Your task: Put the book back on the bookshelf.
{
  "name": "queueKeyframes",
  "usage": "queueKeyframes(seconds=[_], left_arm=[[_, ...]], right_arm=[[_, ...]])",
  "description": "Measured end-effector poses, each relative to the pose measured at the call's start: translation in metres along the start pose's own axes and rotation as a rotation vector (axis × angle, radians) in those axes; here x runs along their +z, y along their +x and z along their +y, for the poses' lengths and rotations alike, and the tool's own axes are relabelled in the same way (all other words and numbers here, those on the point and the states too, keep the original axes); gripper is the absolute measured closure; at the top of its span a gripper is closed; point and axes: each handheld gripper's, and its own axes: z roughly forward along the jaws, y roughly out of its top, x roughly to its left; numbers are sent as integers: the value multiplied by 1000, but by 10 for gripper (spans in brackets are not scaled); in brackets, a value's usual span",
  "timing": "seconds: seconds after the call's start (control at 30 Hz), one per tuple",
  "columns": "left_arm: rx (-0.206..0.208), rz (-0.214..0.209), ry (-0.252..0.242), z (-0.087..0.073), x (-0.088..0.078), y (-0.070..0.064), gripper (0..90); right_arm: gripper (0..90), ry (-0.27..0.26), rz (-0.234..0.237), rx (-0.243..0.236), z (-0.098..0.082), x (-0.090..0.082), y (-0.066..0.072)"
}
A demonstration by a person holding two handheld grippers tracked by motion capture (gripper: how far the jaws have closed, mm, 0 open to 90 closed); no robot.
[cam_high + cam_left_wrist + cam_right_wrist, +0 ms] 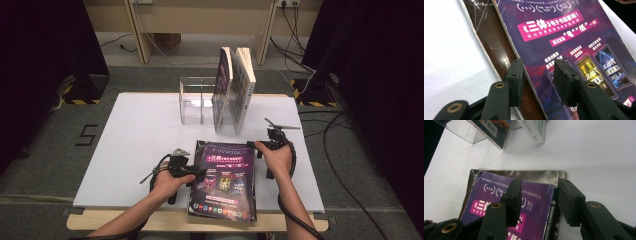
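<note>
A purple-covered book [225,180] lies flat at the front middle of the white board [140,150], on top of a darker brown book [496,45]. My left gripper [201,173] reaches in from the left, and in the left gripper view its jaws [538,65] stand apart over the purple book's [564,32] left edge, one over each cover. My right gripper [253,145] is at the book's far right corner. There the right gripper [540,183] is open, one jaw over the purple cover [496,192], the other past the lower book's [534,173] corner over the board.
A clear acrylic holder [192,102] stands at the back middle of the board with two books upright in its right end [223,80] [245,85]. The flat books overhang the board's front edge. Cables lie on the floor to the right [340,165].
</note>
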Motion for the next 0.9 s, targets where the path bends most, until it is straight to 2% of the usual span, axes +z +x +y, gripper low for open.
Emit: queueKeyframes(seconds=[0.2, 0.3, 0.37, 0.4, 0.47, 0.6, 0.73, 0.9], left_arm=[[-5, 2, 0, 0, 0, 0, 596], [-10, 3, -2, 0, 0, 0, 596], [-8, 2, -3, 0, 0, 0, 596], [-6, -1, -2, 0, -1, 0, 597], [-4, -2, -2, -1, -1, 0, 595], [2, -10, 0, 0, -2, 2, 586], [-14, -54, -4, -1, -6, 5, 559], [-1, -61, -20, -4, -22, 10, 518]], right_arm=[[562, 21, 15, 20, -10, 1, -2], [582, 78, 72, 35, -16, 4, 2], [635, 61, 41, -4, -19, 4, 5], [658, 59, 34, 0, -19, 3, 6], [727, 52, 34, -15, -18, 1, 7], [796, 55, 50, -21, -14, -6, 14], [820, 44, 59, -51, -12, -10, 21], [834, 13, 80, -34, -13, -15, 26]])
